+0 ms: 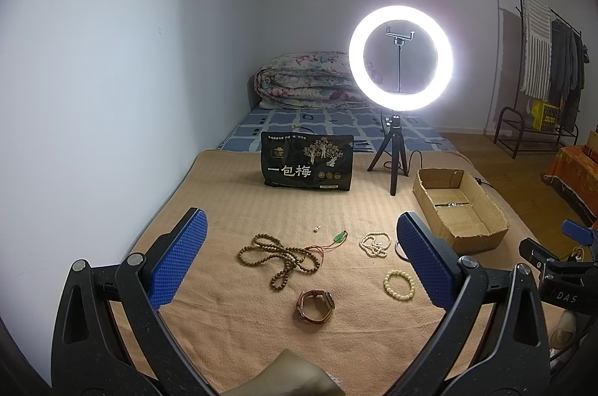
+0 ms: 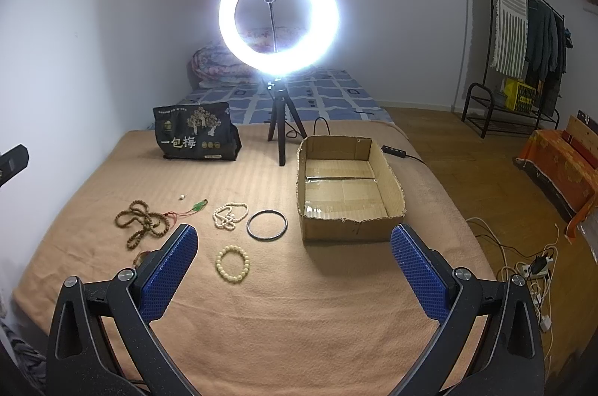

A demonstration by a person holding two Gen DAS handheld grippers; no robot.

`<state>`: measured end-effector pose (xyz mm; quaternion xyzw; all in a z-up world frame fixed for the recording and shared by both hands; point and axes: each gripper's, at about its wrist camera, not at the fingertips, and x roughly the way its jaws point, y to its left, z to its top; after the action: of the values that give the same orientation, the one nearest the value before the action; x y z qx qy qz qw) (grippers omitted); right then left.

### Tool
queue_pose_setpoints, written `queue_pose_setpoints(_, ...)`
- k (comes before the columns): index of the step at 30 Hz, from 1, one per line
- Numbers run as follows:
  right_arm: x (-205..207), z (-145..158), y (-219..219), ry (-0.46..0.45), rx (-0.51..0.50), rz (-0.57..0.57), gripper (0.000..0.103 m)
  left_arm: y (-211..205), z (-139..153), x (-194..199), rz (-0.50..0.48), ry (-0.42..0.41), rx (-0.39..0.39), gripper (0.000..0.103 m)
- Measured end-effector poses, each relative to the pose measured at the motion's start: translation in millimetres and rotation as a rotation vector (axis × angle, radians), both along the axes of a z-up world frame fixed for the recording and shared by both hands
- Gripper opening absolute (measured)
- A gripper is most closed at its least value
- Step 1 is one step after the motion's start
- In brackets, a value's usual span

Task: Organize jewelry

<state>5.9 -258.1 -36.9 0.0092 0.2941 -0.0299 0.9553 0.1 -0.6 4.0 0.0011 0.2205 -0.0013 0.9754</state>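
From the left wrist view, the left gripper (image 1: 301, 246) hangs above the tan blanket (image 1: 231, 201) with its blue pads spread wide and nothing between them. Framed in that gap lies the jewelry: a long brown bead strand (image 1: 284, 257) tangled in loops, a green pendant on a red cord (image 1: 339, 237) just beside it, a tiny white bead (image 1: 317, 228) on its own a little farther back. To the right, a white bead necklace (image 1: 375, 244) sits bunched, a cream bead bracelet (image 1: 399, 284) lies nearer the camera, and a brown-strapped watch (image 1: 315, 306) rests closest of all. The open cardboard box (image 1: 482, 239) stands off to the right, past the right pad. Behind it all, a black snack bag (image 1: 307, 161) stands upright next to the lit ring light (image 1: 400, 59) on its tripod.

Over to the right wrist view: the right gripper (image 2: 294, 265) is also spread wide and carrying nothing. The cream bead bracelet (image 2: 232, 263) lies between its pads, nearer the left one. Farther back sits a dark bangle (image 2: 267, 225), close to the cardboard box (image 2: 351, 228), which shows only its taped floor. The white bead necklace (image 2: 230, 214) lies just left of the bangle, and the brown bead strand (image 2: 144, 222) farther left again.
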Motion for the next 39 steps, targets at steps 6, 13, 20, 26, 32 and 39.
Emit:
queue_pose_setpoints(6,0,0,0,0.001,-0.001,0.000,0.103,0,0,0,0.000,-0.001,0.001,0.103)
queue_pose_setpoints(13,-1,-2,-1,0.005,0.000,0.003,0.103,-1,1,0,0.001,0.003,-0.001,0.103)
queue_pose_setpoints(20,1,-3,2,0.014,-0.003,0.008,0.103,-1,0,1,0.002,0.008,-0.001,0.103)
queue_pose_setpoints(26,5,-4,3,0.028,-0.007,0.006,0.103,3,-7,6,0.005,0.026,-0.009,0.103)
queue_pose_setpoints(32,14,-12,3,0.066,-0.008,0.002,0.103,11,-14,18,0.015,0.062,-0.016,0.103)
queue_pose_setpoints(39,27,-32,11,0.122,-0.042,0.031,0.103,27,-32,37,0.047,0.141,-0.021,0.103)
